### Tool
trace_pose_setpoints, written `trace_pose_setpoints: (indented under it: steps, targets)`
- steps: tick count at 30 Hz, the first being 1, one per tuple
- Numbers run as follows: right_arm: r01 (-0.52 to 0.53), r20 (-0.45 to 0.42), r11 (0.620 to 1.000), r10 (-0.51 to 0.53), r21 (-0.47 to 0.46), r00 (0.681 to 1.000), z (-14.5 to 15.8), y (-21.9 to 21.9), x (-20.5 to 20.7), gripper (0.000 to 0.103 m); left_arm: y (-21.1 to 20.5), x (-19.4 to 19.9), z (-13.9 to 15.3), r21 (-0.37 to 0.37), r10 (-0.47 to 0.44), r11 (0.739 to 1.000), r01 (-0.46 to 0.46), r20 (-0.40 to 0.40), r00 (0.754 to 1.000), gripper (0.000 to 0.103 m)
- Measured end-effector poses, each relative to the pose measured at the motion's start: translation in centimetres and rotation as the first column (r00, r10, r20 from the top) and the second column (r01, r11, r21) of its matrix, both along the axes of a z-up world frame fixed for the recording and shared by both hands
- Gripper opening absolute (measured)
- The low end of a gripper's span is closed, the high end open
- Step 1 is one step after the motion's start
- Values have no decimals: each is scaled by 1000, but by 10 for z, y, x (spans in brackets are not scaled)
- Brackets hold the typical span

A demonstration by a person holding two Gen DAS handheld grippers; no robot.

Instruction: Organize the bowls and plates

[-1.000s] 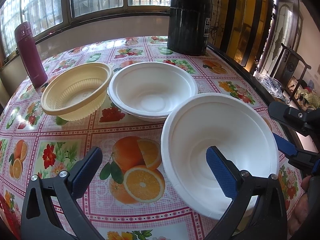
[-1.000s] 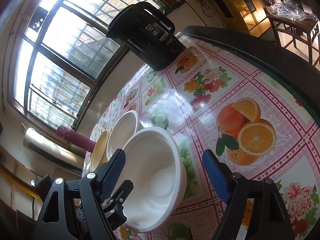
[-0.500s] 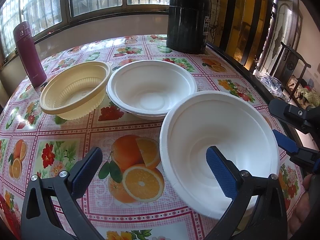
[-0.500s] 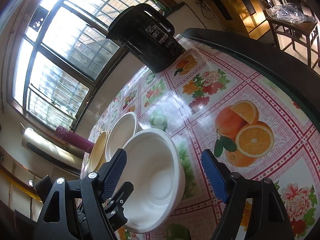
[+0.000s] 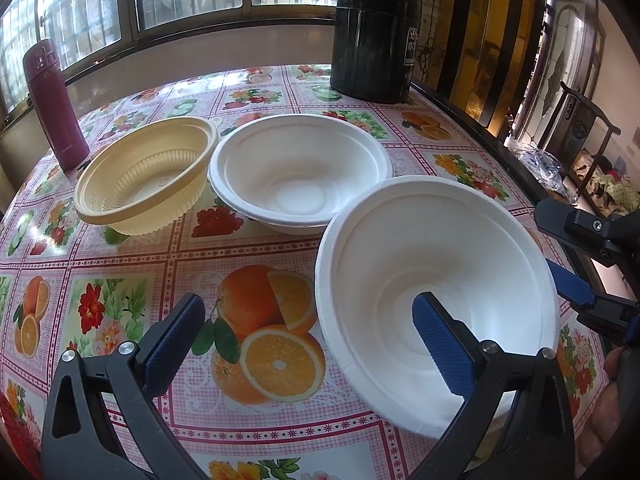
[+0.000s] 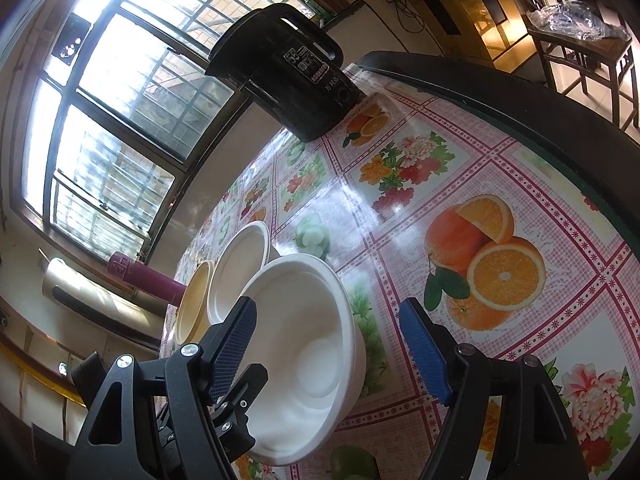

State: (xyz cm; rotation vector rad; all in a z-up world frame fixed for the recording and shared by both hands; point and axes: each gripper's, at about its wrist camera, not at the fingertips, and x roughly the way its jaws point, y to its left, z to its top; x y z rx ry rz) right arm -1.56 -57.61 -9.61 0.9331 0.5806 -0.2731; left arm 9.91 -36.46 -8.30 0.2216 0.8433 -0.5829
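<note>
Three bowls sit on the fruit-print tablecloth [image 5: 120,280]. The nearest white bowl [image 5: 432,248] looks tipped toward the left. My left gripper [image 5: 308,300] is open wide, its right finger [image 5: 440,340] inside that bowl and its left finger outside, well clear of the rim. My right gripper [image 6: 328,306] is open around the same bowl [image 6: 304,320]: its left finger overlaps the rim and a gap separates its right finger from the wall. Behind stand a second white bowl [image 5: 300,176] and a ribbed yellow bowl [image 5: 148,172], rims touching.
A tall black appliance [image 5: 376,32] stands at the table's far side by the window. A maroon flask [image 5: 52,104] stands far left. The table's dark edge [image 5: 480,132] runs along the right, with a wooden chair [image 5: 580,128] beyond it.
The right gripper's jaws have narrowed slightly around the near white bowl. Both hands and the bowls stay about where they were.
</note>
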Motion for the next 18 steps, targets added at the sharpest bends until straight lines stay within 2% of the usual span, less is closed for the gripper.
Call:
trace_pose_setpoints:
  steps: [18]
  targets:
    - [3,5,1000,-3,-7,1000,2,1,-1,76,-2,-4,0,1,-11,1000,11,-2,1000,103]
